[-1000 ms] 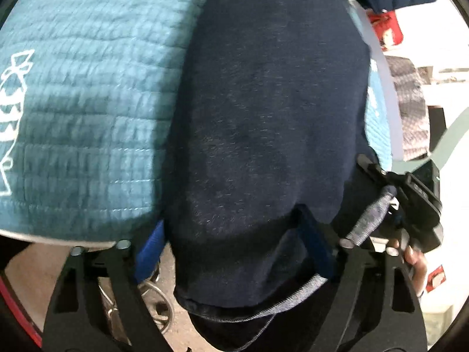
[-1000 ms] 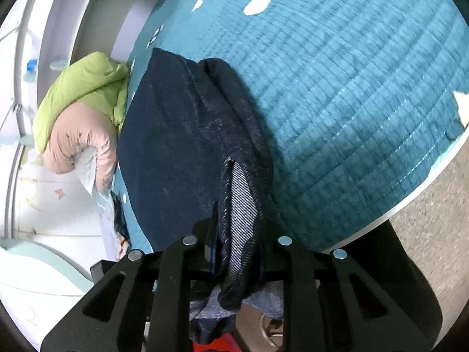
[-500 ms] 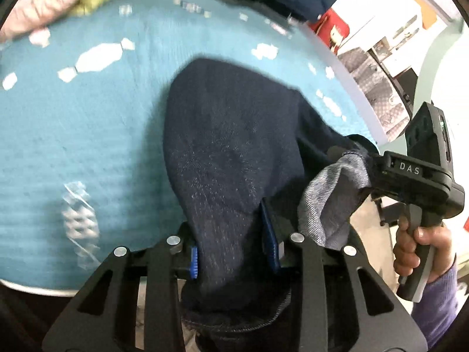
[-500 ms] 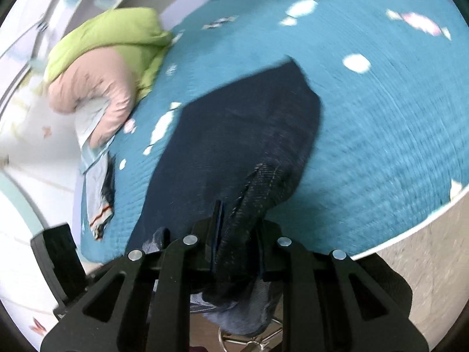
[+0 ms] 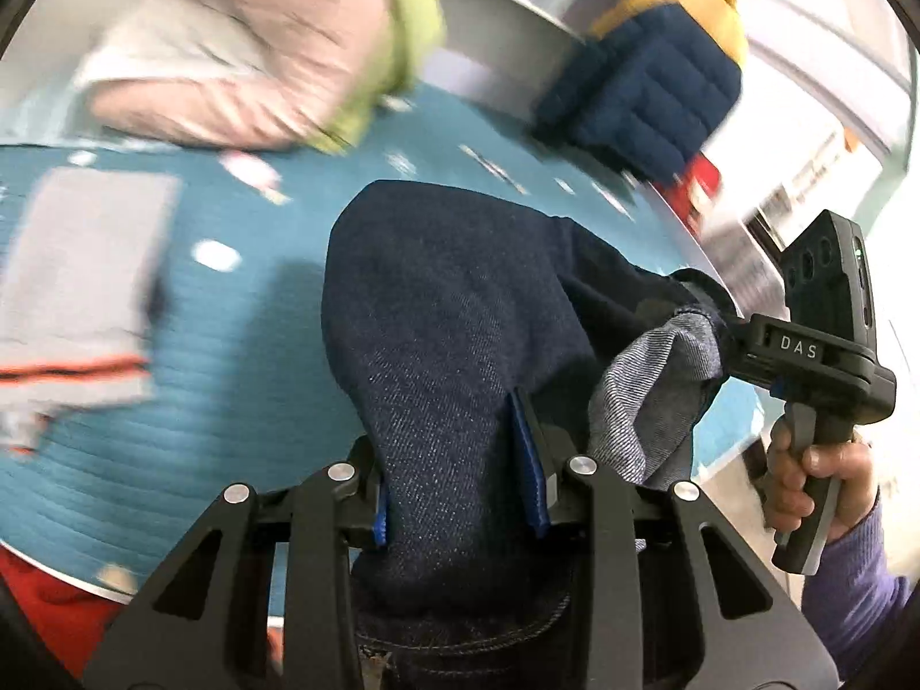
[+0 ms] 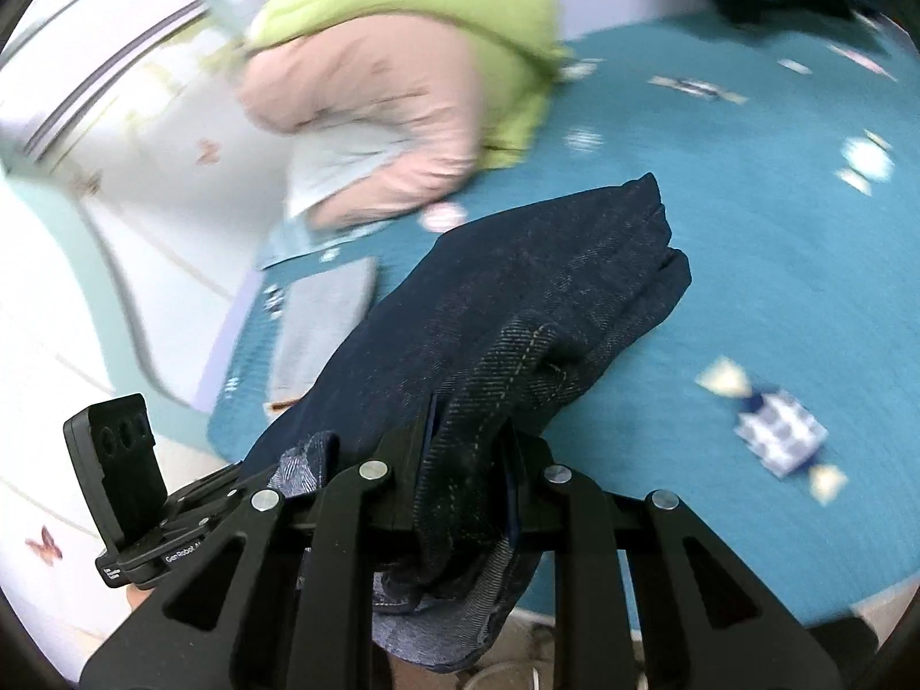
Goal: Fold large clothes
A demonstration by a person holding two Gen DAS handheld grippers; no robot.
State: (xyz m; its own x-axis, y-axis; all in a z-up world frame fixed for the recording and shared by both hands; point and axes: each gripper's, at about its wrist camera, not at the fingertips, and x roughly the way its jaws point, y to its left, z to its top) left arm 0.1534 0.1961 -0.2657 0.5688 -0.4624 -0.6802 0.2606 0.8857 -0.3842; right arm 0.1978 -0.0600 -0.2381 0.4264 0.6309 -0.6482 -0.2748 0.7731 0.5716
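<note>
Dark blue jeans [image 5: 460, 310] [image 6: 517, 310] hang lifted above a teal quilted bedspread [image 5: 190, 379] [image 6: 776, 264]. My left gripper [image 5: 460, 460] is shut on a thick fold of the denim at the near end. My right gripper [image 6: 466, 460] is shut on another bunched edge of the same jeans, pale inner side showing below. In the left wrist view the right gripper's body [image 5: 816, 345] grips the cloth at the right, held by a hand [image 5: 816, 483] in a purple sleeve. The left gripper's body [image 6: 132, 494] shows low left in the right wrist view.
A rolled pink and green duvet [image 5: 259, 52] [image 6: 402, 86] lies at the bed's far side. A navy quilted jacket [image 5: 638, 98] sits at the far right. A folded grey garment [image 5: 80, 282] [image 6: 322, 322] lies on the bedspread to the left. Walls bound the far side.
Both grippers have risen and tilted up, lifting the jeans off the bedspread. The left jaws closed onto the denim fold; the right stayed shut on its edge.
</note>
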